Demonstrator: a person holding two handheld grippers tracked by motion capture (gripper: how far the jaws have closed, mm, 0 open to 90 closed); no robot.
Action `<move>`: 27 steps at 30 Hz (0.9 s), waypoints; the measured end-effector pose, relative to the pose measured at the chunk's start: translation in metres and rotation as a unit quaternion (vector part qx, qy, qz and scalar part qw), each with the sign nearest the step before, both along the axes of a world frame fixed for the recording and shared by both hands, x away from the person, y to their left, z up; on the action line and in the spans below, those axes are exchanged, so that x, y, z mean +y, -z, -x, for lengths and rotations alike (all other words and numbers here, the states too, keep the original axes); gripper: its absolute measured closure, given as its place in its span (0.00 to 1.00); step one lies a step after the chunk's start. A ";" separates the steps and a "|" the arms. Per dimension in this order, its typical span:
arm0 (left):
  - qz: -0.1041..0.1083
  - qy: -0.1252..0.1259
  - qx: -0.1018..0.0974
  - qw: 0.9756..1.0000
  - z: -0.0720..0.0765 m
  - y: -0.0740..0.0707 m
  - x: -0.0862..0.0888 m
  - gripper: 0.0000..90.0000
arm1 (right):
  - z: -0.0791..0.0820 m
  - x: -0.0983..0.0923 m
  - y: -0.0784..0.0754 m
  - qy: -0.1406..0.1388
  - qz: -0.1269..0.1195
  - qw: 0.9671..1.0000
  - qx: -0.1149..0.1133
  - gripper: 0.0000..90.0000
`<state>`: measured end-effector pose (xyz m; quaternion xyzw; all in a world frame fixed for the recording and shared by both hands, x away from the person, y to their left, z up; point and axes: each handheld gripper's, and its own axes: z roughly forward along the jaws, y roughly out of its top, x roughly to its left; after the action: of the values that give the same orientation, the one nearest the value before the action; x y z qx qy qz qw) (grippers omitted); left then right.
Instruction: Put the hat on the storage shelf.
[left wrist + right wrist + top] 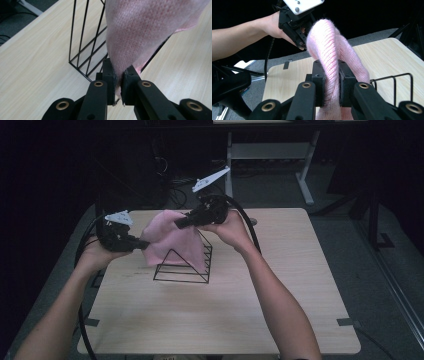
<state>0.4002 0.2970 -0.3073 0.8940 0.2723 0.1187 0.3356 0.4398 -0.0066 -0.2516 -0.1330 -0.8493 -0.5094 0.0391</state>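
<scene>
Pink knit cloth [172, 240] stretched between two grippers above a black wire rack [184, 262]

The cloth is soft, fuzzy ribbed knit; the left gripper [142, 244] pinches one edge tight between its black jaws, and the right gripper [178, 224] clamps a bunched fold at the opposite side, so the cloth hangs over the rack's peak and drapes down its far slope. The rack is thin black rod bent into a triangular, tent-like frame standing on the pale wood-grain table [280, 305]. The cloth hides the rack's upper bars, and whether it rests on them is hard to tell. Beyond the table lie dark floor, cables and a white desk frame [305, 175]
</scene>
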 end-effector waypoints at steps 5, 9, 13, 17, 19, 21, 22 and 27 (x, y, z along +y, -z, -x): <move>-0.002 0.000 0.006 1.000 0.000 0.008 0.001 0.93 | 0.001 0.000 0.009 0.000 0.004 1.000 0.011 0.87; -0.010 0.001 0.008 1.000 0.001 0.011 -0.001 0.93 | 0.002 0.001 0.013 0.000 0.011 1.000 0.010 0.87; -0.020 0.002 0.007 1.000 0.002 0.014 -0.006 0.93 | 0.002 -0.001 0.017 0.000 0.014 1.000 0.016 0.87; -0.021 0.004 0.005 1.000 0.002 0.019 -0.008 0.93 | 0.003 -0.004 0.023 0.002 0.015 1.000 0.022 0.87; -0.019 0.004 0.009 1.000 0.002 0.022 -0.008 0.93 | 0.002 -0.005 0.026 0.002 0.019 1.000 0.023 0.87; -0.017 0.001 0.014 1.000 0.002 0.025 -0.007 0.93 | 0.002 -0.005 0.029 0.002 0.021 0.999 0.026 0.87; -0.017 0.001 0.016 1.000 0.002 0.027 -0.007 0.93 | 0.003 -0.004 0.031 0.001 0.021 0.999 0.028 0.87; -0.036 0.006 0.022 0.999 0.001 0.032 -0.007 0.93 | 0.002 0.000 0.038 -0.002 0.029 0.999 0.032 0.87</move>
<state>0.3992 0.2895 -0.3393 0.9094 0.2699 0.1063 0.2980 0.4373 -0.0071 -0.2896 -0.1487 -0.8625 -0.4796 0.0631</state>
